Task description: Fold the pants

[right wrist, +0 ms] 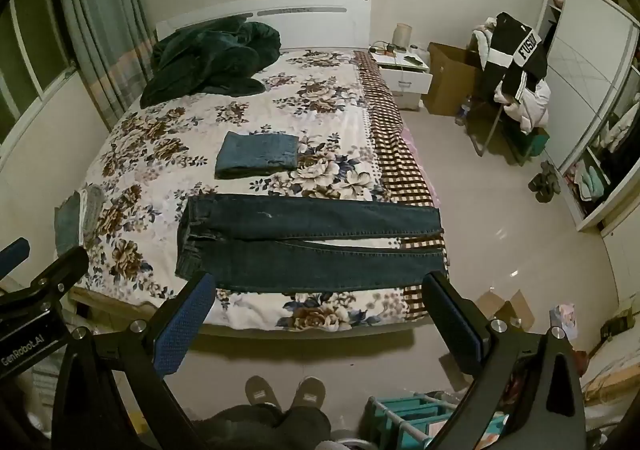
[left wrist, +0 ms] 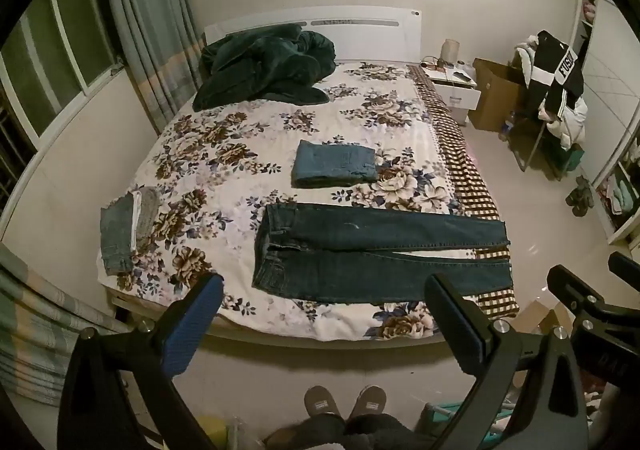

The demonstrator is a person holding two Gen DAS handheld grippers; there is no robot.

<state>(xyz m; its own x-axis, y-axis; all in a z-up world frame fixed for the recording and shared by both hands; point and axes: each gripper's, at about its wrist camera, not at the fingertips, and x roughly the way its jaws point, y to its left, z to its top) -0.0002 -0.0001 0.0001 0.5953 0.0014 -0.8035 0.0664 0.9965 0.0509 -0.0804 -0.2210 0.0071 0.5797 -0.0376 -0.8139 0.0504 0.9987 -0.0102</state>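
— Jeans first: where are they?

— Dark pants (left wrist: pixel 376 250) lie flat across the near end of the bed (left wrist: pixel 240 138), waistband toward nine o'clock, both legs running to three o'clock with the cuffs hanging just past the checked edge. From my right wrist view the pants (right wrist: pixel 312 242) sit at twelve o'clock, dead ahead.

— And your jaws?

— Both released. My left gripper (left wrist: pixel 324 314) hangs spread wide and grasping nothing, short of the mattress. My right gripper (right wrist: pixel 320 314) is spread the same, nothing between its pads, apart from the cloth.

— Anything else on the bed?

— Folded jeans (left wrist: pixel 334 169) just beyond the pants, a small folded stack (left wrist: pixel 126 232) at nine o'clock, and a green blanket (left wrist: pixel 264 66) heaped by the headboard.
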